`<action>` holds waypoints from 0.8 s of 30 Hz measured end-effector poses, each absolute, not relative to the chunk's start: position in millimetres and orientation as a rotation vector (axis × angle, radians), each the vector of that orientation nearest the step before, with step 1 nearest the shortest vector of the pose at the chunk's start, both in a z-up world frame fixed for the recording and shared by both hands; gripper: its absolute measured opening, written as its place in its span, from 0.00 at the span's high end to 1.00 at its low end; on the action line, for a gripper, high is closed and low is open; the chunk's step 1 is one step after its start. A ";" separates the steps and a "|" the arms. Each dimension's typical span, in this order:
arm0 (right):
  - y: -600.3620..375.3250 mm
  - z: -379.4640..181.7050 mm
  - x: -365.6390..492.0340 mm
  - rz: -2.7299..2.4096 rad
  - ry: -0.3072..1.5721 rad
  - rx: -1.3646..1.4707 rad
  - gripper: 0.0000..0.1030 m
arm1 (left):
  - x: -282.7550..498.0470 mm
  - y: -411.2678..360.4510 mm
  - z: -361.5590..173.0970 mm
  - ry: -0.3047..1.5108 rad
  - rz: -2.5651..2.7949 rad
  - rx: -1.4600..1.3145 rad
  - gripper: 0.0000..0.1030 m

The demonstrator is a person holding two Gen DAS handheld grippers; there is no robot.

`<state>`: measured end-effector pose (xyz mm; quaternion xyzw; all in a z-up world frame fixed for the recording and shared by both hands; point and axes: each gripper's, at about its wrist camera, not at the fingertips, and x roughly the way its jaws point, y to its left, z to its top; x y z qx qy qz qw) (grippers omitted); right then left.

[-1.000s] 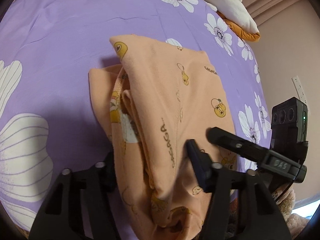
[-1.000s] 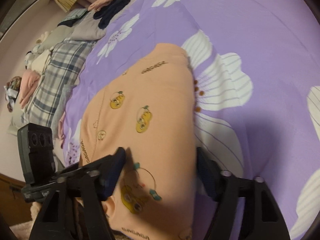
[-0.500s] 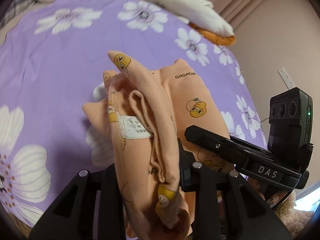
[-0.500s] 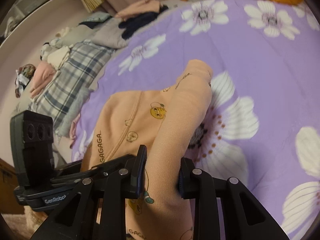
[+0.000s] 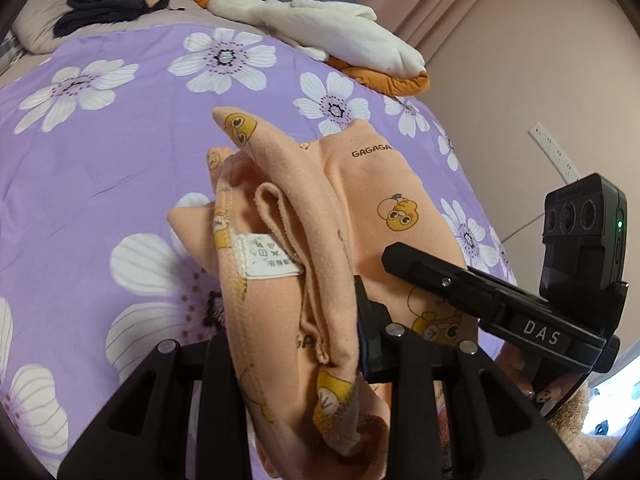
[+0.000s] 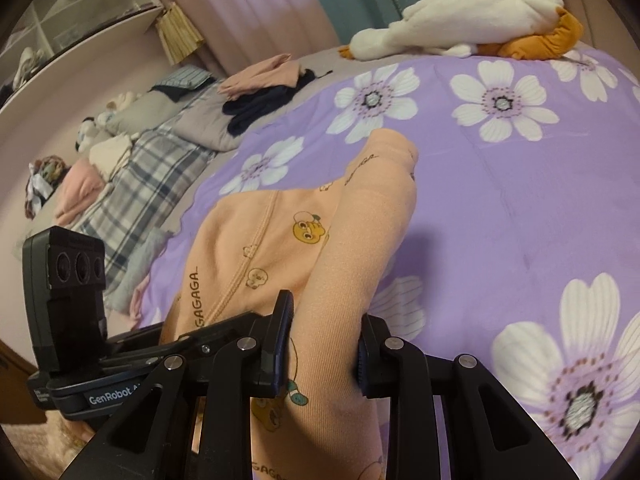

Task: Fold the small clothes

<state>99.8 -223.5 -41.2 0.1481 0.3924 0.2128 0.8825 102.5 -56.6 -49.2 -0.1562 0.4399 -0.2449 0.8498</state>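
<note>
Both grippers clamp the orange garment [image 5: 360, 208]: left gripper [image 5: 296, 344] on its bunched edge, right gripper [image 6: 320, 340] on a thick fold, having just closed. It hangs above the purple bedspread [image 6: 500, 208]. Keeping both grips level should help the fold land square. No containers show.

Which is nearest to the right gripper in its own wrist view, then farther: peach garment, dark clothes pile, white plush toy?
1. Peach garment, pinched in the right gripper.
2. Dark clothes pile, upper left, at the bedspread's edge.
3. White plush toy, top right, at the bed's far end.
</note>
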 end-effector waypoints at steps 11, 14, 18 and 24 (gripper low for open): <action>-250.8 -61.4 127.8 0.410 0.829 0.301 0.72 | 137.1 -88.1 -74.9 0.967 -0.466 -0.250 0.72; -254.0 -78.9 135.1 0.393 0.863 0.321 0.72 | 145.8 -90.4 -91.0 1.014 -0.448 -0.250 0.72; -255.7 -104.7 139.5 0.365 0.928 0.337 0.72 | 150.1 -90.2 -116.6 1.076 -0.422 -0.239 0.71; -269.8 -135.1 138.7 0.310 1.014 0.417 0.68 | 146.8 -80.3 -133.3 1.112 -0.399 -0.297 0.63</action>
